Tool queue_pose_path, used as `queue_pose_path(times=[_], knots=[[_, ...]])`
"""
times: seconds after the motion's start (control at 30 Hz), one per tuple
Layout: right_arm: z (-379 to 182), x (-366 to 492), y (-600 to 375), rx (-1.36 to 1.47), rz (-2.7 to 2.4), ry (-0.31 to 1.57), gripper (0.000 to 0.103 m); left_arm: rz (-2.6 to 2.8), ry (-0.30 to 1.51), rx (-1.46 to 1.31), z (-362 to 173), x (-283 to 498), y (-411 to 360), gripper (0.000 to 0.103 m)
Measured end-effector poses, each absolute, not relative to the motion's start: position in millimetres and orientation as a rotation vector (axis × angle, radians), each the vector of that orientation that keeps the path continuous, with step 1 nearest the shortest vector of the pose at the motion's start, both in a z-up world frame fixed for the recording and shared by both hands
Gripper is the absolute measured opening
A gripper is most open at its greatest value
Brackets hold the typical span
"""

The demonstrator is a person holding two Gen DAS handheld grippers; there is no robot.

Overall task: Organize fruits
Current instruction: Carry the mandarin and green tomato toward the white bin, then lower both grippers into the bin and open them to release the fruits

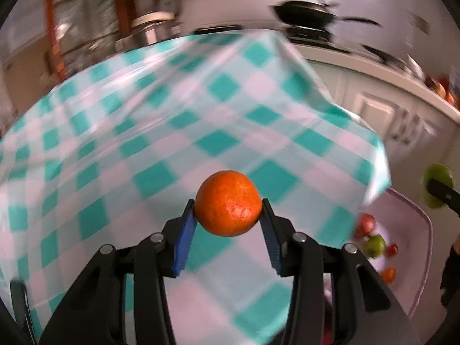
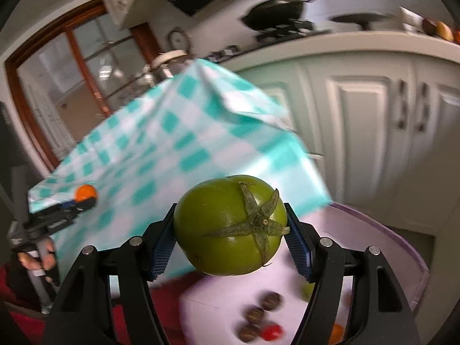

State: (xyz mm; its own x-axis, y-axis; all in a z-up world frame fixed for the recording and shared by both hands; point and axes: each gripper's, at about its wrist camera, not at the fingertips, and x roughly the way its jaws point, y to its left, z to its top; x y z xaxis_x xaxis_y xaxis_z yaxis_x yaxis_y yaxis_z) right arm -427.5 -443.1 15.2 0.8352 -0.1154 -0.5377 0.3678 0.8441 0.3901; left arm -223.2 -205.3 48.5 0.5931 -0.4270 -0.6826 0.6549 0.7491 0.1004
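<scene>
Both hands are carrying loads right now, 1 fruit each.

Left gripper [image 1: 228, 210]: my jaws are clamping an orange [image 1: 228, 202] between the 2 blue pads, narrow, pinching it across its middle. It is sitting at the tips, clear of the checked tablecloth [image 1: 143, 132] underneath, nothing touching it from below. The fruit is round, so no long axis to mind.

Right gripper [image 2: 230, 230]: my jaws are standing wider and holding a green tomato [image 2: 230, 225], its dried star-shaped calyx [image 2: 256, 224] facing the camera. So the stem axis is running back along my fingers, and the pads are bearing on its flanks.

The relation that matters: the pale lilac tray [image 1: 422, 244] is lying low, off the right edge of the table, below the cloth's hanging corner. It is holding small loose fruits, a green one [image 1: 375, 245], red ones, a small orange one. From my right hand, that tray [image 2: 402, 247] is directly under and ahead of the tomato, with dark round fruits [image 2: 256, 314] and a red one [image 2: 271, 332] lying on it. From my left hand, the tray is sitting far to the right and lower, with the table's corner between.

Judgement: the right hand is nearer the tray. The left is hanging over bare cloth with no container visible beneath it. Where each fruit belongs I cannot tell. Both views are smeared, so fine details are uncertain.
</scene>
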Motion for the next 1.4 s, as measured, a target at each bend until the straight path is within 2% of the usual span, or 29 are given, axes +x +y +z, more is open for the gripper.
queue_pose_path(times=[0.27, 0.4, 0.53, 0.67, 0.8, 0.97, 1.1, 1.4], knots=[[-28.4, -457.8, -494.0, 0.490, -0.439, 0.692, 0.068, -0.995, 0.661, 0.515, 38.4, -306.4, -287.1, 0.045], [-52.4, -453.6, -504.2, 0.448, -0.479, 0.788, 0.068, -1.169, 0.671, 0.651, 13.2, -349.3, -325.2, 0.045], [-83.2, -438.2, -512.1, 0.400, -0.491, 0.912, 0.068, -1.249, 0.784, 0.756, -31.1, -364.2, -356.0, 0.045], [-108.2, -410.4, -518.1, 0.284, -0.493, 1.055, 0.068, -1.267, 0.972, 0.842, -87.9, -357.5, -381.9, 0.044], [-121.6, -390.2, -528.9, 0.232, -0.508, 1.132, 0.068, -1.334, 1.089, 0.903, -120.7, -361.8, -407.0, 0.044], [-143.4, -375.7, -531.2, 0.157, -0.481, 1.245, 0.068, -1.412, 1.112, 1.020, -158.5, -390.5, -424.5, 0.044], [-160.6, -368.7, -527.5, 0.106, -0.437, 1.328, 0.068, -1.467, 1.038, 1.204, -186.0, -426.5, -423.4, 0.044], [-188.2, -350.2, -529.1, 0.096, -0.403, 1.461, 0.068, -1.530, 1.005, 1.385, -212.3, -453.5, -414.8, 0.045]])
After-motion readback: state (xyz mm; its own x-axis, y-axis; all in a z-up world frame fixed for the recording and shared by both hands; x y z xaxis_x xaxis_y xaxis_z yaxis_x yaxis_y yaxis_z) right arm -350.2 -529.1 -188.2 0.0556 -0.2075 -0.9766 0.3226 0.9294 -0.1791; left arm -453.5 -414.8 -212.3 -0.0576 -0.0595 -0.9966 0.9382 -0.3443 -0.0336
